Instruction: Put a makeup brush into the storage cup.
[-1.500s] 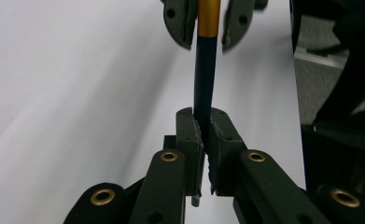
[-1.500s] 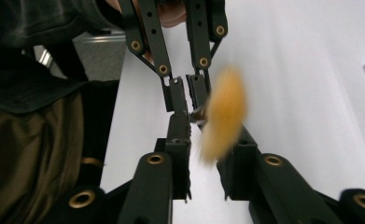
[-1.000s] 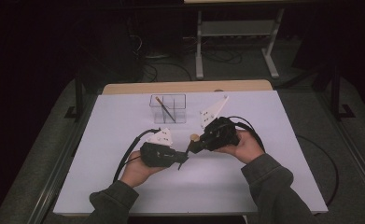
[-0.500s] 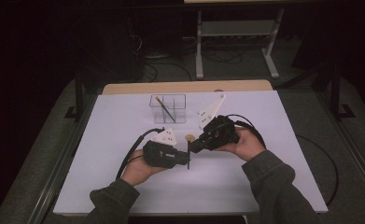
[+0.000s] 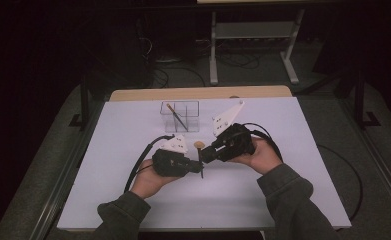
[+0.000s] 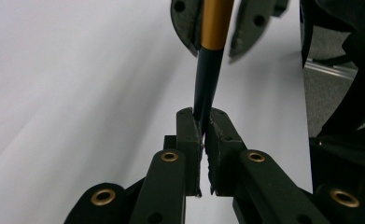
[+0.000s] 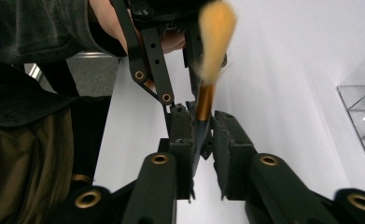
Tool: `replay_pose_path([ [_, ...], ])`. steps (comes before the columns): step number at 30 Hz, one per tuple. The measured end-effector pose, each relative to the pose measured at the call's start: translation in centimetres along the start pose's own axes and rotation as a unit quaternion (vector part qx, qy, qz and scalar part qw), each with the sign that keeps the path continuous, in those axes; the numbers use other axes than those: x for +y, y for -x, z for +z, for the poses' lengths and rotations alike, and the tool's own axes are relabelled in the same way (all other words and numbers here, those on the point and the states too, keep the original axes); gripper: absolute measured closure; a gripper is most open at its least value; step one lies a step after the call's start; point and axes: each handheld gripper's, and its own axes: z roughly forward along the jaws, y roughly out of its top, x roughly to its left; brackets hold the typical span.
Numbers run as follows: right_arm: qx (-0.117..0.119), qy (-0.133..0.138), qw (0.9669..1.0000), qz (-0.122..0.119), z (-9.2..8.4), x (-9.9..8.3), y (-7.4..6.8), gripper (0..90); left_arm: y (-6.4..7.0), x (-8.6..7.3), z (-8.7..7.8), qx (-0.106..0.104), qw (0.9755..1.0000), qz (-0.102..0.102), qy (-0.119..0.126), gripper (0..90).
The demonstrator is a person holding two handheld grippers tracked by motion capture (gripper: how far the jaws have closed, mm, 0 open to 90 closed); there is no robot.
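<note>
A makeup brush [image 5: 199, 145] with tan bristles, a gold ferrule and a dark handle stands upright over the white table [image 5: 133, 200], between the two grippers. My left gripper [image 5: 201, 169] is shut on the lower handle; in the left gripper view its pads [image 6: 192, 133] pinch the dark handle [image 6: 207, 79]. My right gripper [image 5: 203, 155] reaches in from the right. In its own view the right gripper [image 7: 203, 119] has just been opening, and the ferrule [image 7: 204, 105] stands in the gap with the right pad clear of it.
A clear divided box [image 5: 180, 116] stands on the table behind the grippers, with another brush [image 5: 175, 116] leaning inside it. A wooden edge [image 5: 198, 93] borders the table's far side. Cables trail from both grippers.
Both hands have kept their places with the brush between the gripper tips. No other shift is clear in the high view.
</note>
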Motion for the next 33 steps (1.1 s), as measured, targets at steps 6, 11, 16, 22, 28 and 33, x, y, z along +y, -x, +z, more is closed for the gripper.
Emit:
replay_pose_path([
  [6,-0.011,0.01,0.9999,-0.005,0.38,0.16,-0.13,73.5,-0.08,-0.04,-0.03,0.004,1.0,0.0,0.001,84.2],
  [11,-0.018,0.019,0.9996,-0.005,0.28,0.39,-0.2,75.2,-0.04,-0.01,0.06,0.006,1.0,-0.002,0.003,84.3],
  [16,-0.021,0.025,0.9994,0.003,0.25,0.4,-0.33,76.8,-0.14,-0.03,0.11,0.009,0.9999,-0.008,0.006,84.2],
  [22,-0.02,0.021,0.9996,0.004,0.38,0.57,-0.31,81.8,-0.01,-0.08,0.11,0.011,0.9999,0.0,0.003,84.2],
  [28,-0.013,0.012,0.9998,-0.004,0.73,0.75,-0.27,82.7,0.13,-0.22,0.13,0.014,0.9999,0.0,-0.005,81.8],
  [33,-0.017,-0.004,0.9998,0.008,0.56,0.45,0.09,82.8,0.12,-0.84,-0.48,0.024,0.9997,-0.001,-0.01,76.0],
])
